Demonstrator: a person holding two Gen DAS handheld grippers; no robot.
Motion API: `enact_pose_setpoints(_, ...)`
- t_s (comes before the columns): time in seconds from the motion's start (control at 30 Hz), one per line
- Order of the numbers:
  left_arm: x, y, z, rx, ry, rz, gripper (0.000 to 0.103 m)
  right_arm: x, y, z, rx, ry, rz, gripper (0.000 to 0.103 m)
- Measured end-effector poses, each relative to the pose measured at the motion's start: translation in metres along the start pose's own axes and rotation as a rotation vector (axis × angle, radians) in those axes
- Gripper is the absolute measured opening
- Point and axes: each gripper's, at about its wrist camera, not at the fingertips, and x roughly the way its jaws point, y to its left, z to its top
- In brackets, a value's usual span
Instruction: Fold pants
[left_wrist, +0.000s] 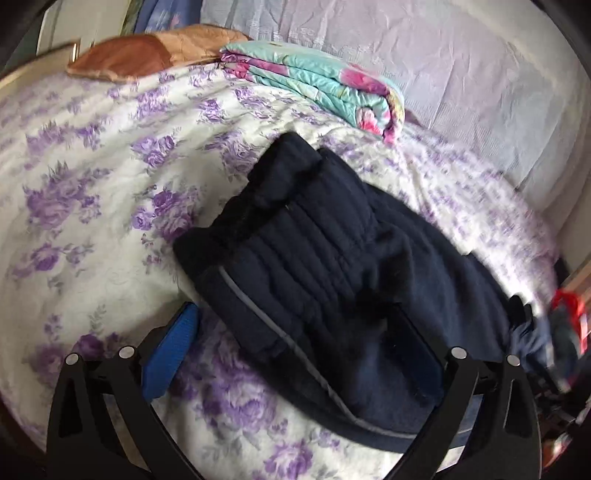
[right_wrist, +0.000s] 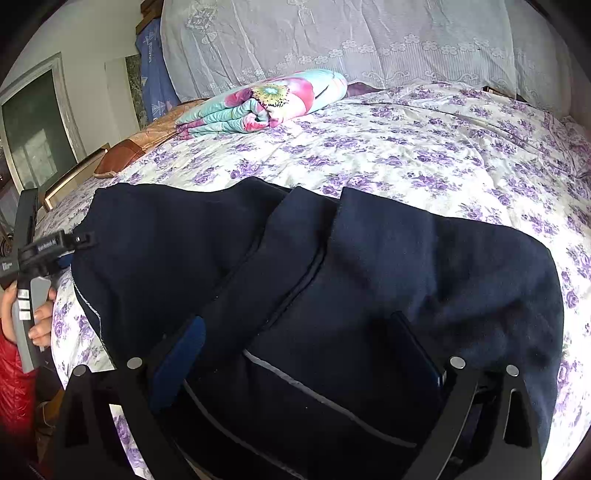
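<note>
A pair of dark navy fleece pants with a thin grey piping stripe (right_wrist: 317, 266) lies folded into a thick bundle on a bed covered by a white quilt printed with purple roses (right_wrist: 424, 147). The bundle sits near the quilt's near edge.

Seen from the right wrist, the right gripper (right_wrist: 306, 354) hangs over the near part of the pants with its black arms and blue pads spread wide, released; fabric lies between the pads but they do not press on it. The pants' far edge shows three layered flaps, and their right edge curves down towards the bed's near side. Beyond that far edge, open quilt stretches to a folded turquoise and pink floral blanket (right_wrist: 266, 103) and a pale lace-covered headboard (right_wrist: 332, 44). To the right of the pants the quilt is also open.

At the left edge, a person's hand (right_wrist: 40, 314) in a red sleeve grips the grey handle of the left gripper, just beside the bundle's left edge.

From the left wrist, the left gripper (left_wrist: 295, 339) is likewise spread wide and released, one pad over bare quilt, the other over the pants' edge. A brown cushion (left_wrist: 129, 55) lies at the far left edge of the bed.
</note>
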Motion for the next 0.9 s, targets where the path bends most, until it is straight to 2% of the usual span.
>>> enact_pose_setpoints(0.07, -0.003, 0.007, 0.001, -0.041, -0.015, -0.053, 0.098, 0.000, -0.001, 0.000, 0.003, -0.001, 0.004, 0.099)
enact_pose_setpoints(0.13, -0.004, 0.008, 0.000, -0.050, -0.034, -0.069, 0.097, 0.000, -0.002, 0.000, 0.009, -0.004, 0.012, 0.099)
enact_pose_setpoints(0.23, -0.005, 0.009, 0.000, -0.077, -0.056, -0.036, 0.063, 0.000, -0.004, -0.001, 0.018, -0.008, 0.025, 0.099)
enact_pose_setpoints(0.33, -0.006, 0.013, 0.000, -0.113, -0.065, -0.061, 0.052, -0.003, -0.006, -0.001, 0.026, -0.020, 0.026, 0.099)
enact_pose_setpoints(0.4, -0.014, 0.008, -0.003, -0.105, -0.081, -0.065, 0.040, -0.014, -0.008, -0.001, 0.046, -0.068, -0.007, 0.099)
enact_pose_setpoints(0.5, -0.035, -0.018, -0.006, 0.006, -0.167, 0.011, 0.034, -0.052, -0.013, -0.003, 0.082, -0.214, -0.043, 0.099)
enact_pose_setpoints(0.57, -0.051, -0.042, -0.008, 0.101, -0.240, 0.071, 0.027, -0.065, -0.015, -0.003, 0.064, -0.222, -0.099, 0.099)
enact_pose_setpoints(0.63, -0.065, -0.066, -0.010, 0.181, -0.302, 0.096, 0.021, -0.052, -0.014, -0.006, -0.001, -0.112, -0.213, 0.099)
enact_pose_setpoints(0.7, -0.076, -0.086, -0.010, 0.238, -0.335, 0.082, 0.016, -0.017, -0.017, -0.018, -0.048, 0.038, -0.261, 0.100)
enact_pose_setpoints(0.73, -0.080, -0.096, -0.011, 0.261, -0.349, 0.082, 0.016, -0.014, -0.021, -0.019, -0.027, 0.049, -0.244, 0.100)
enact_pose_setpoints(0.83, -0.082, -0.123, -0.014, 0.350, -0.369, 0.113, 0.016, -0.032, -0.035, -0.019, 0.057, -0.027, -0.160, 0.100)
enact_pose_setpoints(0.9, -0.076, -0.127, -0.012, 0.358, -0.357, 0.146, 0.016, -0.037, -0.049, -0.024, 0.120, -0.044, -0.105, 0.100)
